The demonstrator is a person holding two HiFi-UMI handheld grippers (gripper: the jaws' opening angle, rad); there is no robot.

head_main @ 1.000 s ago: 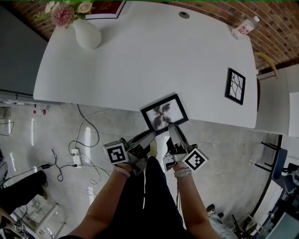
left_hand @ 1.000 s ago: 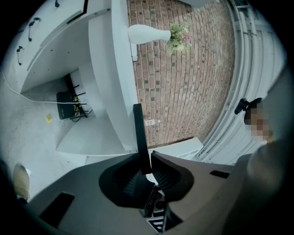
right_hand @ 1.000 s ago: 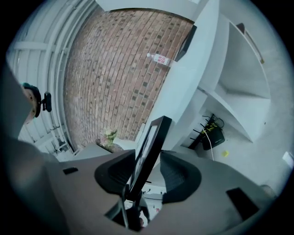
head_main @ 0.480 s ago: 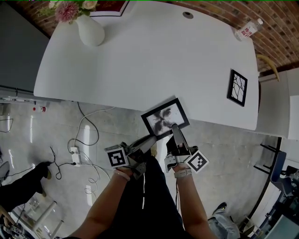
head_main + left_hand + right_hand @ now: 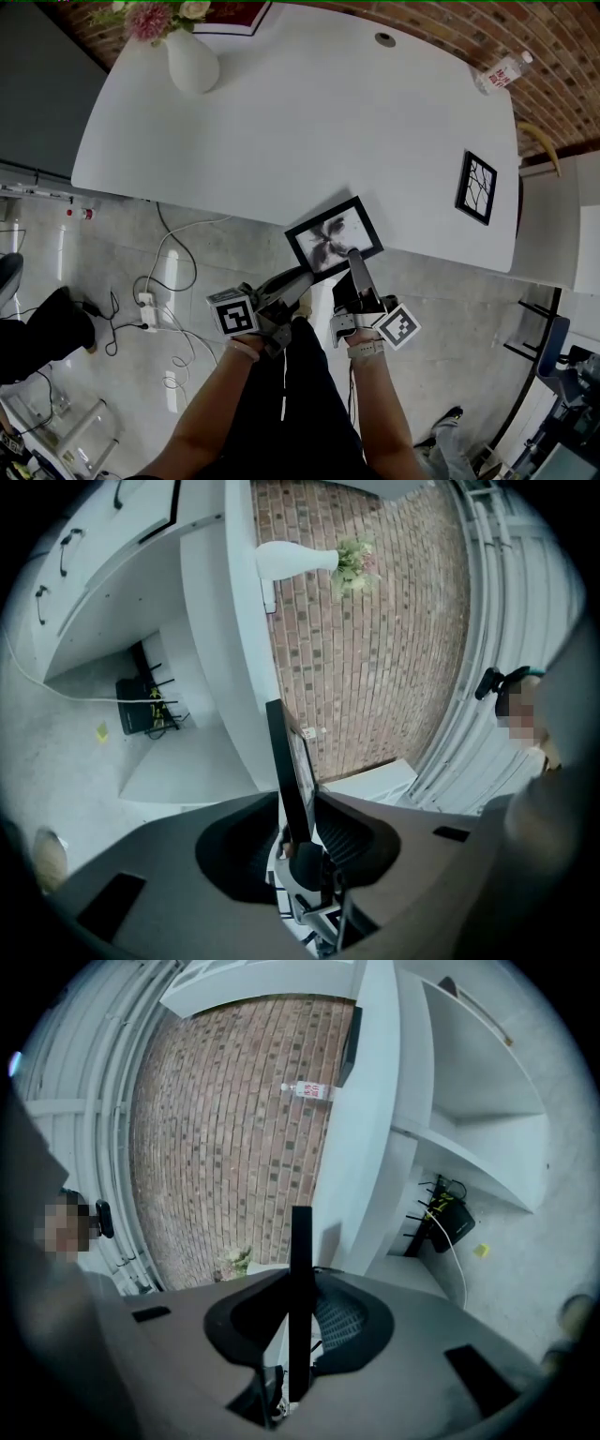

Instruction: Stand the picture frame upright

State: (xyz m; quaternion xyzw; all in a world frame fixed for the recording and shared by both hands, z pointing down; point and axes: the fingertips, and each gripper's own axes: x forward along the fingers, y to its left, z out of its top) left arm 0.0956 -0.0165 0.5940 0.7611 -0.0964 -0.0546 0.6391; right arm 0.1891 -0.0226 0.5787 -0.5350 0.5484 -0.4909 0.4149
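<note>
Frame (image 5: 335, 238) flat, diagonal | left fingers (image 5: 291, 277) opening round it | right fingers (image 5: 358, 272) closing onto it

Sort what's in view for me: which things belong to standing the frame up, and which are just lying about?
In the job: picture frame, overhanging the table edge; left gripper, jaws just opened around it; right gripper, jaws just closed on it.
Lying about: small frame, vase of flowers, water bottle.

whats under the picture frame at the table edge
The picture frame straddles the white table at its near edge, partly over grey floor. Anything directly beneath it is covered from view.
</note>
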